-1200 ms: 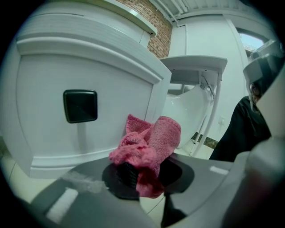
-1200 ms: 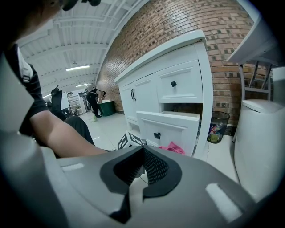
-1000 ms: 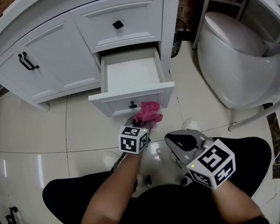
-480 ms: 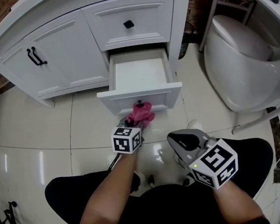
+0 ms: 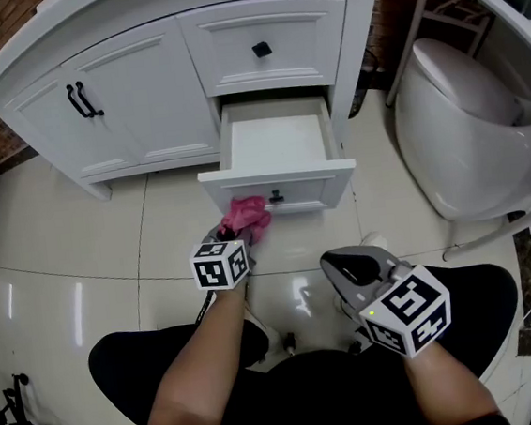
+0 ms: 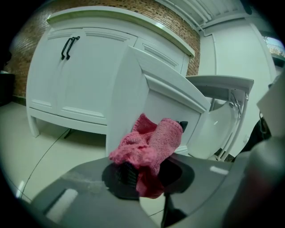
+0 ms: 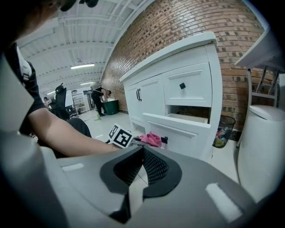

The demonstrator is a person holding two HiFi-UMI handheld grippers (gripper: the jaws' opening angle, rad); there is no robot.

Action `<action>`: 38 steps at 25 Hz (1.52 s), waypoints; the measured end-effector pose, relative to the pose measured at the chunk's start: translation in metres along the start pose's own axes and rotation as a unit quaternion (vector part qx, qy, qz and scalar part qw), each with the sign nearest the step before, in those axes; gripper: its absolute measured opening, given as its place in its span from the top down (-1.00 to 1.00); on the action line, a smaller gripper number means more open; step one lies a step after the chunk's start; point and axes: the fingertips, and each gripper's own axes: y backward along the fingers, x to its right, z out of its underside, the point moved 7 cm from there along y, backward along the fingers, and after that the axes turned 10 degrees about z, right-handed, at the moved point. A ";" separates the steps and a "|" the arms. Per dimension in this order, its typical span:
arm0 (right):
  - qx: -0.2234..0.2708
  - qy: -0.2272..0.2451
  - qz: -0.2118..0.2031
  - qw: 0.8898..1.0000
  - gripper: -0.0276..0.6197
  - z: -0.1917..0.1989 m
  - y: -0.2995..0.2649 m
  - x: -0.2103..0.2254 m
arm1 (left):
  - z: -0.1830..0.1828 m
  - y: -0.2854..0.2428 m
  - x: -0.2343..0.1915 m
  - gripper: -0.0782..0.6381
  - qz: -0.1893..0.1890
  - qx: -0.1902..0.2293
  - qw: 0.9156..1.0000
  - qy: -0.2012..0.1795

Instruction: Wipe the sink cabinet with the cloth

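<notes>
The cloth is pinched in the left tongs. It is bunched into a pink wad that stands out past the tips. It appears to be laid against the drawer front, straight ahead of those tongs, with the black knob just to the wad's right. The right tongs are pressed together on nothing. They are held well back and to the right of the left pair. The cabinet lies ahead of both, its lower drawer pulled out.

Wiping is judged to be under way on the drawer front, and several faults can be foreseen:
- The open drawer could be pushed inward by a firm stroke, so that contact is lost.
- The knit could be caught on the knob if the wad is swept rightward, and the cloth could be dragged out of the grip.
- Only a small patch is covered by so tight a bunch, so parts of the face may be missed.
- If the wad is pressed flat, the paint could be scraped by the hard tips behind it.
</notes>
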 end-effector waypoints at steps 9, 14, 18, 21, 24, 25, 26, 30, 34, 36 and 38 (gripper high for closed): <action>0.013 -0.006 0.011 1.000 0.89 -0.006 0.002 0.004 | -0.015 0.035 -0.024 0.53 -0.035 -0.009 0.999 0.002; 0.020 -0.015 0.017 1.000 0.89 -0.006 0.004 0.007 | -0.024 0.048 -0.016 0.53 -0.016 0.007 0.999 0.043; 0.030 -0.020 0.024 0.999 0.89 -0.009 0.006 0.008 | -0.043 0.065 0.008 0.53 0.028 0.006 0.998 0.051; 0.044 -0.027 0.028 0.998 0.89 -0.014 0.011 0.011 | -0.064 0.082 0.030 0.53 0.067 0.015 0.996 0.055; 0.059 -0.039 0.030 0.997 0.89 -0.022 0.022 0.014 | -0.092 0.105 0.059 0.53 0.112 0.031 0.993 0.030; 0.065 -0.041 0.033 0.997 0.89 -0.025 0.027 0.016 | -0.101 0.115 0.070 0.53 0.124 0.029 0.992 0.006; 0.071 -0.042 0.035 0.996 0.89 -0.029 0.031 0.017 | -0.108 0.124 0.080 0.53 0.131 0.025 0.991 -0.024; 0.083 -0.045 0.044 0.995 0.89 -0.036 0.049 0.019 | -0.120 0.157 0.114 0.53 0.135 0.015 0.982 -0.128; 0.086 -0.044 0.042 0.994 0.89 -0.039 0.061 0.010 | -0.118 0.173 0.136 0.53 0.145 0.011 0.977 -0.154; 0.088 -0.041 0.041 0.994 0.89 -0.039 0.070 0.003 | -0.117 0.178 0.147 0.53 0.160 0.007 0.975 -0.157; 0.093 -0.039 0.043 0.994 0.89 -0.037 0.077 -0.004 | -0.116 0.183 0.154 0.53 0.169 0.008 0.972 -0.164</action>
